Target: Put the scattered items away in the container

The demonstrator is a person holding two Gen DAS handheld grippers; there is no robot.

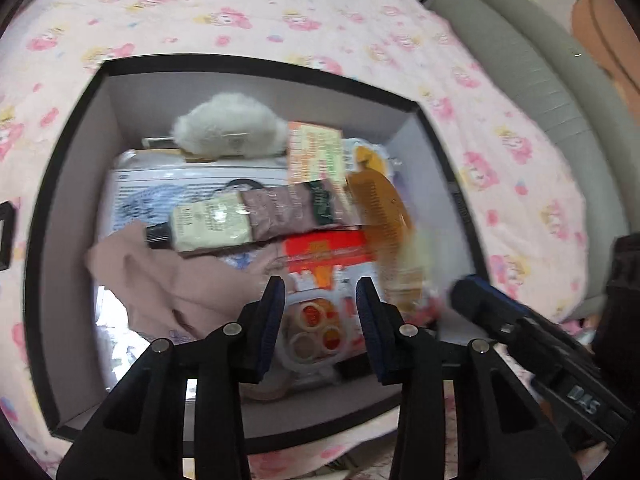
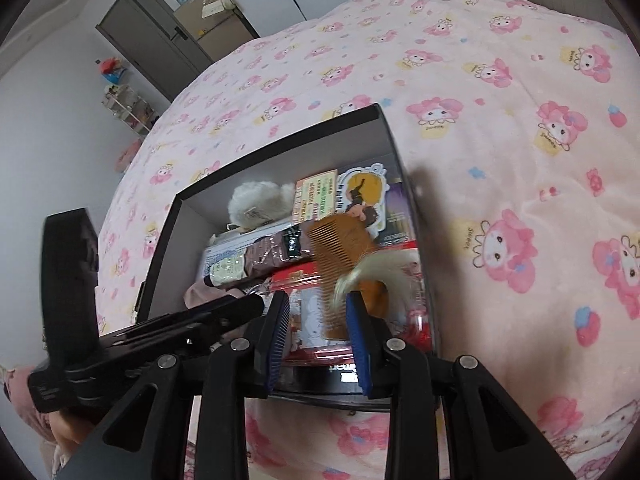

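Observation:
A black-rimmed box (image 1: pixel 256 68) with grey walls sits on the bed and holds several items. Among them are a white fluffy piece (image 1: pixel 228 128), a cream and mauve tube (image 1: pixel 224 224), a red packet (image 1: pixel 328 248) and a pink cloth (image 1: pixel 168 280). An amber comb (image 1: pixel 380 204) with a pale tassel (image 1: pixel 412 260) lies blurred along the box's right side. My left gripper (image 1: pixel 320 292) hangs open over the box, nothing between its fingers. From the right wrist, the box (image 2: pixel 280 140), comb (image 2: pixel 340 240) and tassel (image 2: pixel 376 268) show again. My right gripper (image 2: pixel 316 312) hovers open at the near rim, right beside the tassel.
A pink cartoon-print bedspread (image 1: pixel 280 8) surrounds the box. A grey padded edge (image 1: pixel 520 60) runs along the right of the bed. A black object (image 1: pixel 6 232) pokes in at the left edge. The left gripper (image 2: pixel 248 304) crosses the right wrist view close by.

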